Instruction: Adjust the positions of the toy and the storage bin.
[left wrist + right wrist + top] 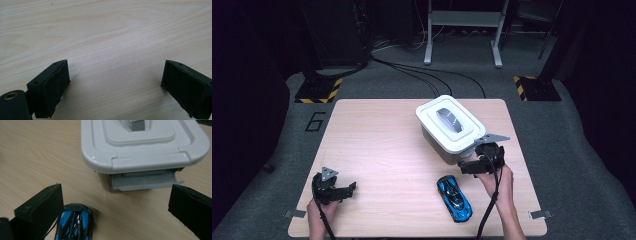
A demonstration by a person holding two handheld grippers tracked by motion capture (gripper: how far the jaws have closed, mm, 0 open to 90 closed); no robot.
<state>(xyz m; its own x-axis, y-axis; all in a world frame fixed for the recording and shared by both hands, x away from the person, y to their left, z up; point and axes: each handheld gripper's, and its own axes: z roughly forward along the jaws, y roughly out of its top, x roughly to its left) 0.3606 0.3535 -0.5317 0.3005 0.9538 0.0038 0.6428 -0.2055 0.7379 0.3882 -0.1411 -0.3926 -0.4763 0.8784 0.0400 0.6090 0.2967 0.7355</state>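
Because the white box (450, 127) is lidded and latched, I bring my right tool (475, 162) up to its near end, released, jaws spread wide with nothing between them. From the right gripper view the grey latch flap (146, 181) under the lid's (140, 150) near edge sits ahead of the gap between my jaws, not yet touched; I judge that flap is what I must lift before anything goes inside. The blue toy car (454, 198) lies on the table (377, 150) just in front of the box, on my side, nose toward the box, close by my right hand (497, 182). I take it to be waiting there for the box to open. My left tool (343, 190) rests well to the left of the box, released too, jaws apart over bare wood, idle. A grey handle (449, 120) sits recessed in the lid's middle.
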